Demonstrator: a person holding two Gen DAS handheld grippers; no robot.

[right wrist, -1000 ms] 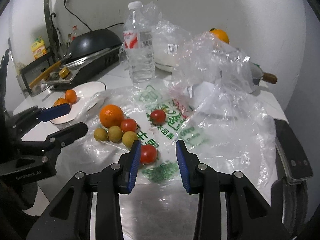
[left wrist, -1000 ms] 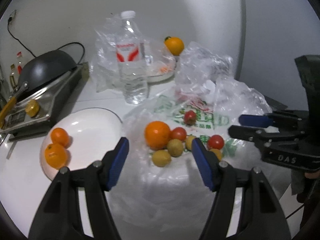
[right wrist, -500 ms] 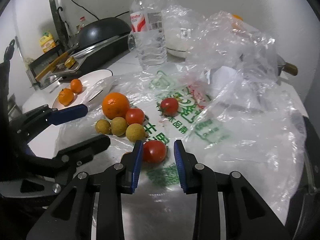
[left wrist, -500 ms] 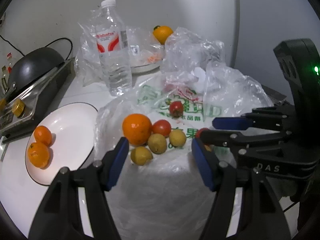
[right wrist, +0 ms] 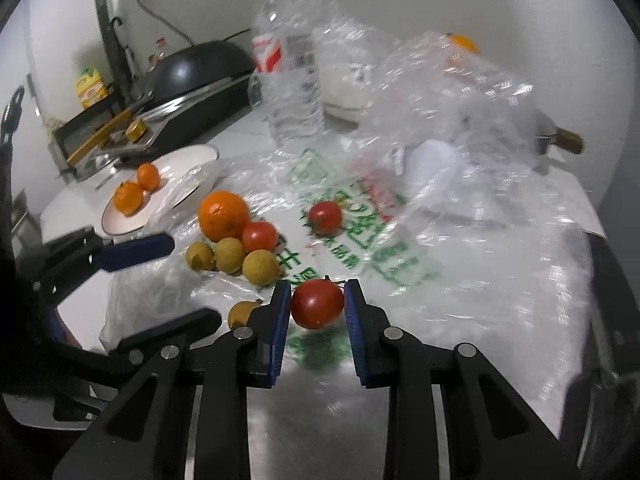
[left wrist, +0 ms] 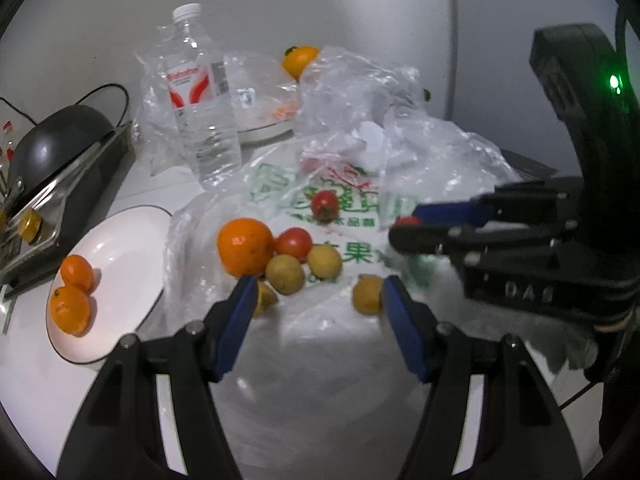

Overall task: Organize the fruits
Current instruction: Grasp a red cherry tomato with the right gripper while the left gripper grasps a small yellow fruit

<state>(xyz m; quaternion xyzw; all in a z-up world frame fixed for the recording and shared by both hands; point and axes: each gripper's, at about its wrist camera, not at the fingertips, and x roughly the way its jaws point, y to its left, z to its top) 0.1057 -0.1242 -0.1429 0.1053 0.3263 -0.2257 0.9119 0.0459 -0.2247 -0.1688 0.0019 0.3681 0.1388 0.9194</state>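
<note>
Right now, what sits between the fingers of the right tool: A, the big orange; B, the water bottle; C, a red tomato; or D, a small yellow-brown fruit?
C: in the right wrist view a red tomato sits between the blue pads of the right tool, while the big orange lies farther off on the plastic bag.

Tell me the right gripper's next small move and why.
Probably close the right gripper on the tomato: it sits between the blue pads with slight gaps at each side, apparently not yet squeezed. The white plate, holding two small oranges, looks the likely destination. The left gripper hangs open, empty.
</note>
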